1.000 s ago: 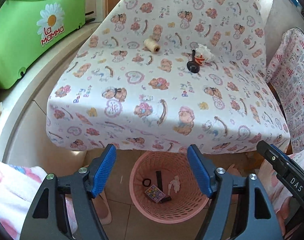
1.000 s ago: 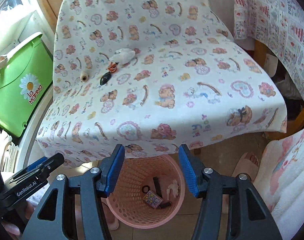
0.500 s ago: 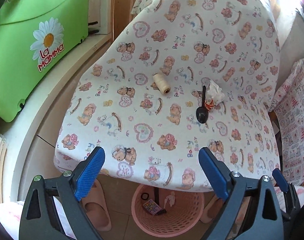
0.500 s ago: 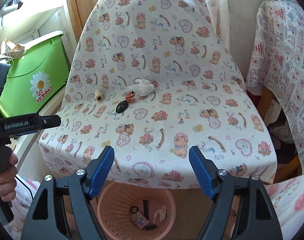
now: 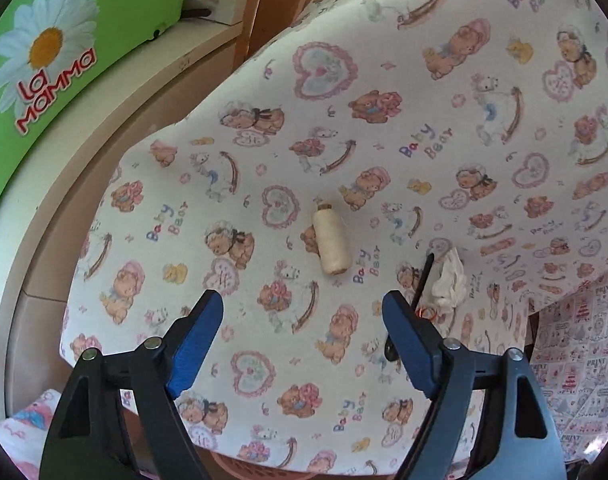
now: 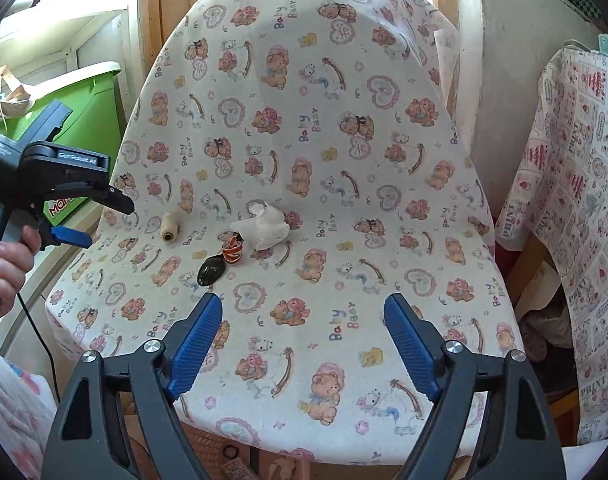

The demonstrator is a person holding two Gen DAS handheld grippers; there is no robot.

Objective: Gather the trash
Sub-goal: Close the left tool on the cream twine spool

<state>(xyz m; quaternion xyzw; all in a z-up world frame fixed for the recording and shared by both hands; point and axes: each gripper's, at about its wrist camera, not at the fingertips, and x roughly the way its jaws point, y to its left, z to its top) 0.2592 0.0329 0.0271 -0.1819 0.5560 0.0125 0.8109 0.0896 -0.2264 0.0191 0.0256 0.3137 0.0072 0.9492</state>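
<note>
Trash lies on a chair seat (image 6: 344, 280) covered with a bear-print cloth. The pieces are a cream thread spool (image 5: 331, 242) (image 6: 168, 227), a black spoon (image 5: 420, 276) (image 6: 211, 270), an orange coil (image 5: 426, 313) (image 6: 232, 249) and a crumpled white tissue (image 5: 450, 280) (image 6: 263, 226). My left gripper (image 5: 301, 340) (image 6: 99, 220) hovers above the seat just short of the spool. Its jaws are closing with nothing between them. My right gripper (image 6: 302, 340) hangs over the seat's front edge, nearer than the spoon. Its jaws are opening and hold nothing.
A pink mesh basket (image 6: 207, 452) (image 5: 239, 468) peeks out under the seat's front edge. A green "La Mamma" box (image 5: 43, 60) (image 6: 83, 120) stands on a ledge to the left. Another cloth-draped chair (image 6: 576, 200) (image 5: 584, 340) is at the right. A hand (image 6: 3, 264) holds the left gripper.
Both grippers have risen from above the basket toward the seat. The left one came much closer to the spool, and the basket has slid almost out of view.
</note>
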